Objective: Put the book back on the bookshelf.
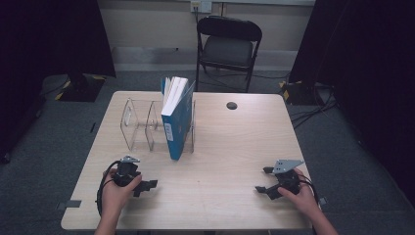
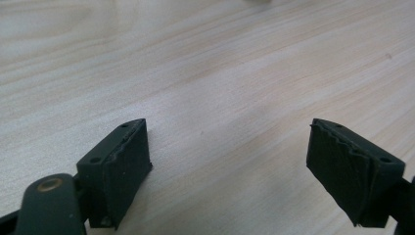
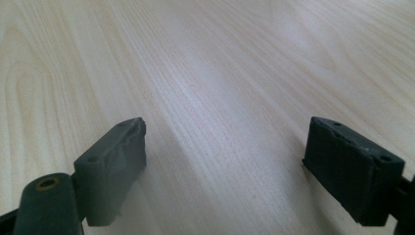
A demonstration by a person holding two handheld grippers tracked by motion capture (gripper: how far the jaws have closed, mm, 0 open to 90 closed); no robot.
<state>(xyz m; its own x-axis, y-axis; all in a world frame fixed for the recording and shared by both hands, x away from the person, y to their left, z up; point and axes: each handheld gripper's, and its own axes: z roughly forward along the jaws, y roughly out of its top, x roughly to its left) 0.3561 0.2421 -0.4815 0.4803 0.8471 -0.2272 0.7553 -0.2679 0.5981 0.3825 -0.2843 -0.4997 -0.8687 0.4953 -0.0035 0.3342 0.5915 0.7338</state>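
We see both hands low on the near half of the desk (image 1: 220,161), each holding a claw. The left claw (image 1: 147,185) sits at about seven o'clock on the desktop, its tips pointing toward three o'clock. In the left gripper view its two black pads (image 2: 122,161) stand wide apart, with bare pale wood between them and nothing held. The right claw (image 1: 264,180) sits at about five o'clock, pointing toward nine o'clock, so the two face each other across open wood, well apart. In the right gripper view its pads (image 3: 117,161) are likewise spread wide over bare wood grain, gripping nothing.

Nearest the left claw is the blue book (image 1: 177,120), standing upright on its lower edge at about eleven o'clock from the desk's middle, its white pages fanned slightly at the top. It rests in the clear plastic rack (image 1: 139,125), in the right-hand slot; the slots to its left are see-through. Neither claw touches the book. A small dark round disc (image 1: 232,105) lies near the far edge at one o'clock. Beyond the desk, at twelve o'clock, stands a black folding chair (image 1: 228,46).
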